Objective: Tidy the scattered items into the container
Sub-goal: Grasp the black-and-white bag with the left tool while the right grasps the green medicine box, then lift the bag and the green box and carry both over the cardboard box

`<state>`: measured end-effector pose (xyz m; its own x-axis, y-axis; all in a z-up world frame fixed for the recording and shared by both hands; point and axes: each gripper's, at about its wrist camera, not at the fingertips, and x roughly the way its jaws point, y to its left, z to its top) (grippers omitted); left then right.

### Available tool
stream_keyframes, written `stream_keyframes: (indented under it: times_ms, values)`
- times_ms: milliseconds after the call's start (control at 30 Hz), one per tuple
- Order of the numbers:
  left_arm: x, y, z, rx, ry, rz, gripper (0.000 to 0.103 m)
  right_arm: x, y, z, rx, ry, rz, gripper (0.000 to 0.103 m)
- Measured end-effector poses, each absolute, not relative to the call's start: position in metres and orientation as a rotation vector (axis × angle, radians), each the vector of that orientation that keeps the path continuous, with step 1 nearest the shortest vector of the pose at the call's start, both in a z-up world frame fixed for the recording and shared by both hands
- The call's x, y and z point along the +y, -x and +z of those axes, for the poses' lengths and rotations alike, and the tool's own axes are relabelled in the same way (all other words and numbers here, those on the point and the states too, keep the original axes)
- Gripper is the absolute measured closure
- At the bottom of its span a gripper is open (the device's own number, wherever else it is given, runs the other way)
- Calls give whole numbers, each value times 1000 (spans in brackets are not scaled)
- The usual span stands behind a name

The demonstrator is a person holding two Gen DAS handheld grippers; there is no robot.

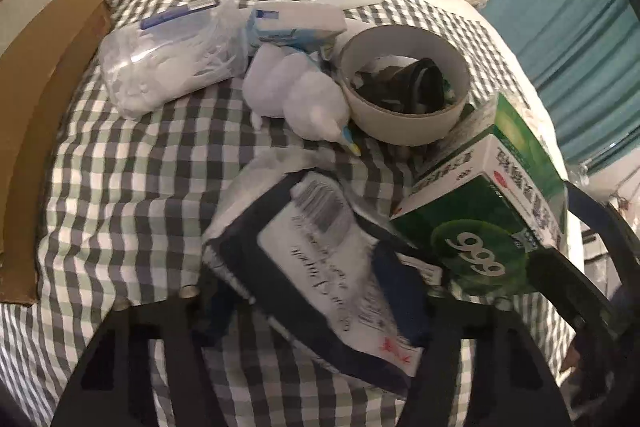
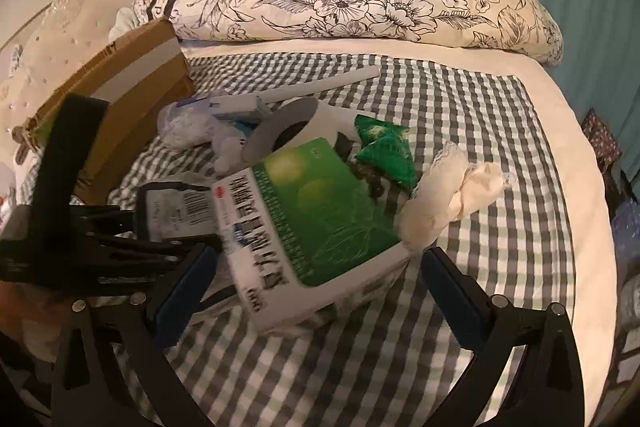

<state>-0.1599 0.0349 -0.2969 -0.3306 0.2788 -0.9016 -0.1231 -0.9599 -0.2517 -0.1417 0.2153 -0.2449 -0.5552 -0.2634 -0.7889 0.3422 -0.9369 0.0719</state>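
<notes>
Left wrist: packet [image 1: 320, 247] hides the fingers [image 1: 394, 279].

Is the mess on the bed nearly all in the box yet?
Not yet. Nothing visibly sits in the cardboard box. In hand: the left gripper is closed on a flat black-edged packet, and the right gripper is open around the green medicine box. Left on the checked cloth: the white bottles, round tub, clear bag, green pouch and crumpled tissue.
</notes>
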Motion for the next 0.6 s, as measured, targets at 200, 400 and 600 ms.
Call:
stream_keyframes:
  times_ms: [200, 400, 600]
  values:
    - [35, 161, -290, -186, 1631, 2366, 65, 217, 150, -251, 118, -1211, -2468, 0]
    - [28, 163, -284, -208, 1622, 2366, 74, 205, 152, -262, 202, -1230, -2447, 0]
    - [14, 159, -274, -225, 1607, 2386, 85, 193, 152, -268, 248, -1238, -2437, 0]
